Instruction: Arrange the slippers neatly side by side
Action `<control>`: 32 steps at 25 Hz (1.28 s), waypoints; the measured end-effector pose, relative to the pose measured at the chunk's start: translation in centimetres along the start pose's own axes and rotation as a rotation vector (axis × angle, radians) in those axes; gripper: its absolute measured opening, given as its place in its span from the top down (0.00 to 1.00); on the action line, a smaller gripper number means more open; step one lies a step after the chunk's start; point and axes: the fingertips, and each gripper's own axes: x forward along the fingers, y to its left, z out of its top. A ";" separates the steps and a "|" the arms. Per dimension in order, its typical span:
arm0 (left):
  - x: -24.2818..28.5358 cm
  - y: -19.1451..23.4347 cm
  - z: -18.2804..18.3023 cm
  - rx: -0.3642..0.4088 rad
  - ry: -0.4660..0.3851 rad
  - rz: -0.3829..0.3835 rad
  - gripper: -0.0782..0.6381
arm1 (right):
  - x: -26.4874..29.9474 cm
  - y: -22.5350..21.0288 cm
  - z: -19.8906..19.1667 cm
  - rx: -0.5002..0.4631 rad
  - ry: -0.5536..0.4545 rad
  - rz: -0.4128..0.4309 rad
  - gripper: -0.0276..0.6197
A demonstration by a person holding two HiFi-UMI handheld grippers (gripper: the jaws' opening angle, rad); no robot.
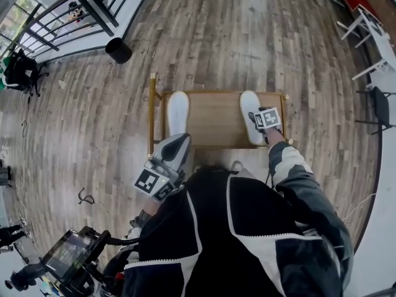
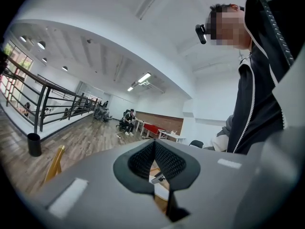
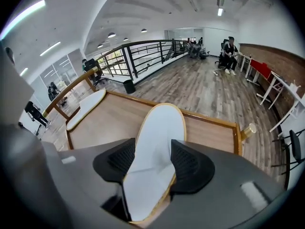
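Observation:
Two white slippers lie on a low wooden table (image 1: 213, 119), soles down and far apart. The left slipper (image 1: 177, 111) (image 3: 86, 106) is by the table's left edge. The right slipper (image 1: 250, 116) (image 3: 159, 137) is by the right edge. My right gripper (image 1: 256, 120) (image 3: 152, 163) points steeply down over the right slipper's near end. Its jaws stand wide open, one on each side of the slipper, and I see no squeeze on it. My left gripper (image 1: 178, 145) (image 2: 155, 161) is held level near my body, short of the table, shut and empty.
The table has raised wooden rails and brass-capped corner posts (image 3: 249, 129). A black bin (image 1: 118, 50) stands on the plank floor beyond its left corner, by a dark railing (image 1: 74, 11). White desks (image 1: 371, 30) and a chair (image 1: 380, 107) line the right side.

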 end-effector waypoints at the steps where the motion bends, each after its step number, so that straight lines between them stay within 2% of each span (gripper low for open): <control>1: -0.1 0.1 -0.1 0.004 0.005 0.007 0.87 | 0.1 -0.2 -0.1 0.007 0.008 -0.002 0.60; 2: -0.2 0.3 -0.3 0.007 0.012 0.014 0.87 | 0.3 -0.3 -0.2 0.011 0.020 -0.003 0.62; 3: -0.3 0.5 -0.5 0.006 0.023 0.023 0.87 | 0.5 -0.4 -0.5 0.018 0.039 -0.004 0.68; 5: -0.4 0.8 -0.7 0.004 0.030 0.034 0.87 | 0.7 -0.4 -1.0 0.035 0.074 -0.001 0.91; 9: -0.1 0.6 -0.5 -0.007 0.024 0.032 0.87 | 0.6 0.1 -0.9 0.021 0.077 0.002 0.92; 15: 0.2 0.3 -1.3 0.004 0.047 0.018 0.87 | -1.6 1.8 0.6 0.022 -0.001 0.022 0.92; 20: 0.5 0.2 -1.5 -0.002 0.050 0.010 0.87 | -5.3 5.9 3.7 -0.002 -0.166 0.085 0.92; 26: 0.6 0.7 -1.1 -0.022 0.025 0.028 0.87 | -12.3 11.9 8.0 -0.045 -0.401 0.181 0.92; 32: 0.6 1.3 -0.6 -0.025 0.000 0.048 0.87 | -19.3 17.2 9.5 -0.087 -0.588 0.292 0.92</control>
